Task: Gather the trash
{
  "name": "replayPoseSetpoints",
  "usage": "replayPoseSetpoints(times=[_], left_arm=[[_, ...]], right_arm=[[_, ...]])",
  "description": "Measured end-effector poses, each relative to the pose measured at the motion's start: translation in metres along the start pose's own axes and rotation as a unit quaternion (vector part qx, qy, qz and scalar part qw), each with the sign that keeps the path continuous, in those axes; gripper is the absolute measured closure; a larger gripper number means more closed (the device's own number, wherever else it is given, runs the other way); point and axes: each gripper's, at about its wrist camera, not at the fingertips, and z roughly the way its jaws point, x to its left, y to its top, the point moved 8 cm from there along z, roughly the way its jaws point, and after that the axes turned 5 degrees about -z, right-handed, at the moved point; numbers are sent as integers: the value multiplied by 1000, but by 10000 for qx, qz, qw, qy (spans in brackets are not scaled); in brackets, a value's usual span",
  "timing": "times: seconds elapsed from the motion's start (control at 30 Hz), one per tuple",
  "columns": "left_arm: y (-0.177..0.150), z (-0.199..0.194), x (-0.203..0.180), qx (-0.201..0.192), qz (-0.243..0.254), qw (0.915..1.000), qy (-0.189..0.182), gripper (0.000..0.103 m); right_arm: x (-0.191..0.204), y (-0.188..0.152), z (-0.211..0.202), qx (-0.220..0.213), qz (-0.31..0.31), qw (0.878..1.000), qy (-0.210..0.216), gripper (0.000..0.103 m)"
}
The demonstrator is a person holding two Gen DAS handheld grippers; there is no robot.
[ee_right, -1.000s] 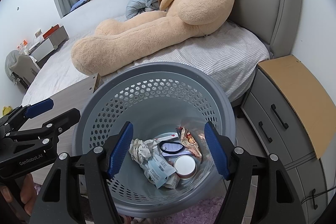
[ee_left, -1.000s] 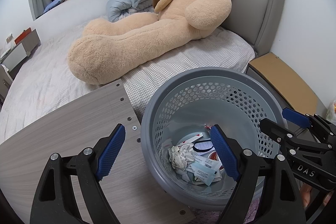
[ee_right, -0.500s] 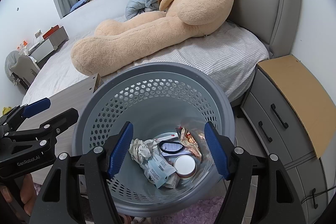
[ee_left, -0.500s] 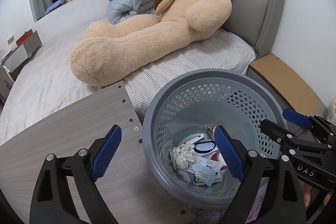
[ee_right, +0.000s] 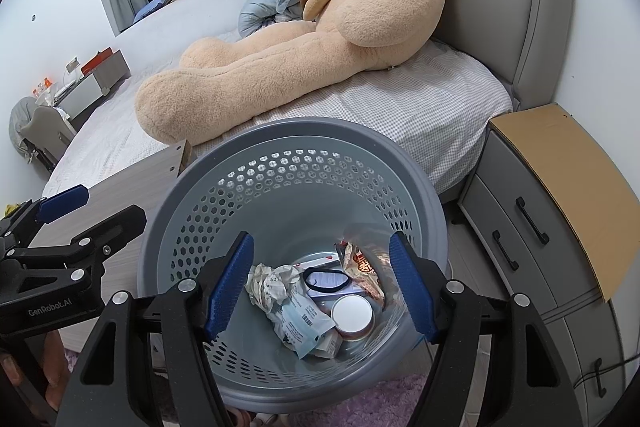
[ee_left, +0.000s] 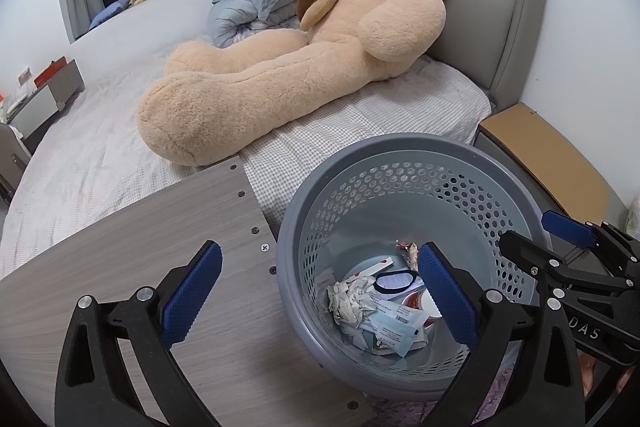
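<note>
Jaws wide, empty on both grippers, left just opened; basket (ee_right: pixel 304 147) w/ trash below, teddy (ee_left: pixel 280 79) behind.

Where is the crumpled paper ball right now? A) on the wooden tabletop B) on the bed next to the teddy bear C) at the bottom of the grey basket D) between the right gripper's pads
C: the crumpled paper ball lies at the bottom of the grey basket with the other trash, and nothing is between either gripper's pads.
</note>
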Motion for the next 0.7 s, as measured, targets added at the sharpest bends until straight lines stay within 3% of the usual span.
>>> replayPoseSetpoints(times=[0.7], left_arm=[[0,0,-2,-1,42,10000,9,7]], right_arm=[[0,-1,0,-1,9,10000,3,36]])
